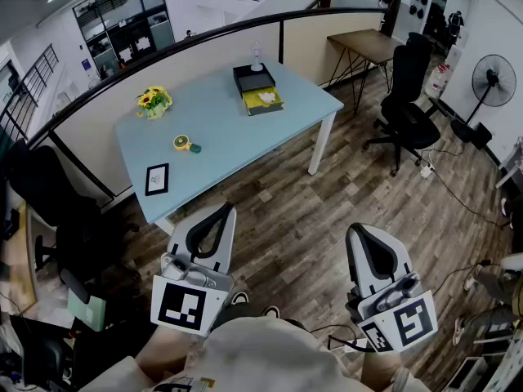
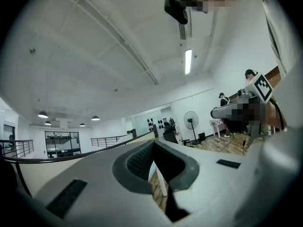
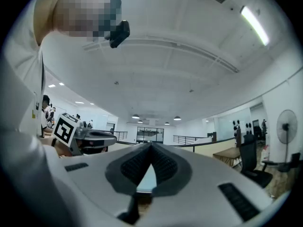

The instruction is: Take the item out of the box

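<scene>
A black box (image 1: 253, 78) sits on the far right part of the light blue table (image 1: 221, 129). A small white object (image 1: 257, 54) stands at the box's back edge. An olive-green tray (image 1: 263, 101) with a white thing on it lies just in front of the box. Both grippers are held low over the wooden floor, well short of the table. My left gripper (image 1: 226, 209) (image 2: 152, 142) is shut with nothing in it. My right gripper (image 1: 357, 229) (image 3: 151, 145) is also shut and empty. Both gripper views look up toward the ceiling.
On the table are a yellow flower bunch (image 1: 154, 100), a small yellow round object (image 1: 182, 143) and a black-framed card (image 1: 156, 179). Black office chairs stand at the right (image 1: 404, 109) and the left (image 1: 57, 211). A floor fan (image 1: 493, 82) is at the far right.
</scene>
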Tool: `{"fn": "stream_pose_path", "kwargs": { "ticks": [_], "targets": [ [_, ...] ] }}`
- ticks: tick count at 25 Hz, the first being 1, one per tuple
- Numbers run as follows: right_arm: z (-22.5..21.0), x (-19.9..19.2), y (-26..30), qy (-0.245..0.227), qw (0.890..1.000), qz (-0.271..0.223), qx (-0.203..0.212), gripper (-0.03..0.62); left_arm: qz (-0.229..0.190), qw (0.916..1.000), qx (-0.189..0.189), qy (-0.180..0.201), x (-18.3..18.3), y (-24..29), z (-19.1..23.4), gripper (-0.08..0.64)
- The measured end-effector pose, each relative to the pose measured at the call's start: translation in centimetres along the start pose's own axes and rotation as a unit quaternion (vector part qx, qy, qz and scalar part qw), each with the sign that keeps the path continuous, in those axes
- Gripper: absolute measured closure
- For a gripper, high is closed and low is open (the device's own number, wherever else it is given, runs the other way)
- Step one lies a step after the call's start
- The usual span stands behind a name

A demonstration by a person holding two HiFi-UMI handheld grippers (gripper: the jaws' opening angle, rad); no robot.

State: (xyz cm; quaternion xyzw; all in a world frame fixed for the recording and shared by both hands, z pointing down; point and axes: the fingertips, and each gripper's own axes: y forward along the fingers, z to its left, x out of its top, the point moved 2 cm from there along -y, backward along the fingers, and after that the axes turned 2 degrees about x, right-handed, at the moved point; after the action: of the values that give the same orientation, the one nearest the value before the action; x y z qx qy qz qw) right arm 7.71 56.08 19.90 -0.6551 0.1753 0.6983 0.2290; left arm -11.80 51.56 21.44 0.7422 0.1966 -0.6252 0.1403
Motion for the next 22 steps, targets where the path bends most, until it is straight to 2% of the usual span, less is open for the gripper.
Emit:
{"fn": "stream_pose_path", "kwargs": {
  "ticks": [8, 10, 11, 12, 13, 15, 22],
  "targets": [
    [-0.8, -0.3, -0.3, 0.014, 1.000, 0.000, -0.005, 0.589, 0.002, 0.9999, -0.013, 0.005, 0.0, 0.2, -0.7, 0.558],
    [-0.9, -0.6, -0.3, 0.020, 1.000, 0.003, -0.004, 0.589, -0.001, 1.0000, 0.002, -0.002, -0.1, 0.2, -0.4, 0.557],
    [-0.9, -0.7, -0.3, 0.022, 1.000, 0.005, -0.003, 0.589, -0.007, 0.9999, 0.014, -0.005, 0.0, 0.3, 0.0, 0.491],
    [-0.9, -0.9, -0.2, 0.024, 1.000, 0.006, -0.002, 0.589, -0.013, 0.9996, 0.023, -0.006, 0.1, 0.5, 0.4, 0.316],
    [-0.9, -1.0, 0.0, 0.025, 1.000, 0.008, -0.001, 0.589, -0.020, 0.9994, 0.029, -0.007, 0.2, 0.6, 0.7, 0.210],
    [-0.9, -1.3, 0.3, 0.024, 1.000, 0.012, 0.001, 0.589, -0.027, 0.9992, 0.030, -0.010, 0.3, 0.8, 1.0, 0.184],
    [-2.4, -1.8, 2.3, 0.021, 1.000, 0.016, -0.008, 0.589, -0.014, 0.9999, 0.001, 0.002, -0.8, 3.7, 1.3, 0.174]
  ]
}}
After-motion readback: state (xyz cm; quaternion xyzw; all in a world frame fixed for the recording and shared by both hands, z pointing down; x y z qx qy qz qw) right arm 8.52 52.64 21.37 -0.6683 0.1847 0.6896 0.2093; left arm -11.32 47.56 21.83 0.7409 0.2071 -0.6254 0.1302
